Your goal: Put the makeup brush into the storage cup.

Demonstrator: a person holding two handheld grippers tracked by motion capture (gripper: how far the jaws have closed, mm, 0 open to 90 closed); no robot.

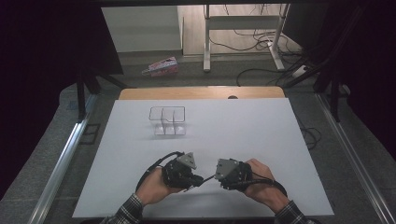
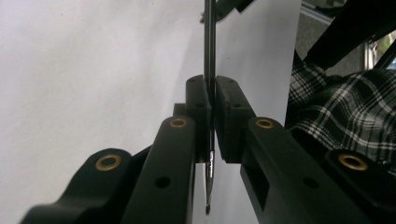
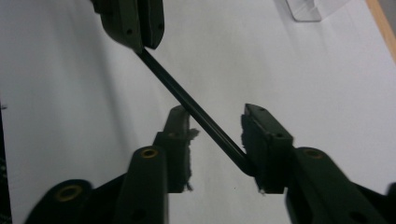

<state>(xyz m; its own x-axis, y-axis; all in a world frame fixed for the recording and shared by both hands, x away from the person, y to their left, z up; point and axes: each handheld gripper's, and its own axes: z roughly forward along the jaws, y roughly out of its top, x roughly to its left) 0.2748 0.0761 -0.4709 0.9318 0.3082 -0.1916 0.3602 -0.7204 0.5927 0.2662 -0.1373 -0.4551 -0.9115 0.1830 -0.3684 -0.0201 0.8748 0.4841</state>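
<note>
We hold a gripper in each hand low over the near part of the white worktop point(image 1: 261, 121), the two pointed at each other with a thin black rod point(image 3: 191, 109) bridging the gap between them.

The left gripper point(image 1: 198, 178) has its jaws pressed together on the rod. In the left gripper view the rod runs straight up out of the closed jaws and away from them, while its short near end, tipped with a small metal point, pokes out below the pads point(image 2: 201, 116). Beyond the jaws on one side we see a plaid sleeve point(image 2: 341, 112).

The right gripper point(image 1: 215, 175) has its jaws standing well apart. In the right gripper view the rod comes down slantwise from the closed jaws of the left gripper at the upper left, crosses the open gap, and its end touches the inner face of the jaw on the right of that view. The other jaw is clear of the rod. So the rod is gripped at one end only and merely rests against the right gripper.

Farther out, well ahead of both sets of jaws, a clear plastic box point(image 1: 167, 121) with dividers stands on the worktop. Past the worktop's far wooden edge, a pink-printed carton point(image 1: 161, 66) lies on the floor.
</note>
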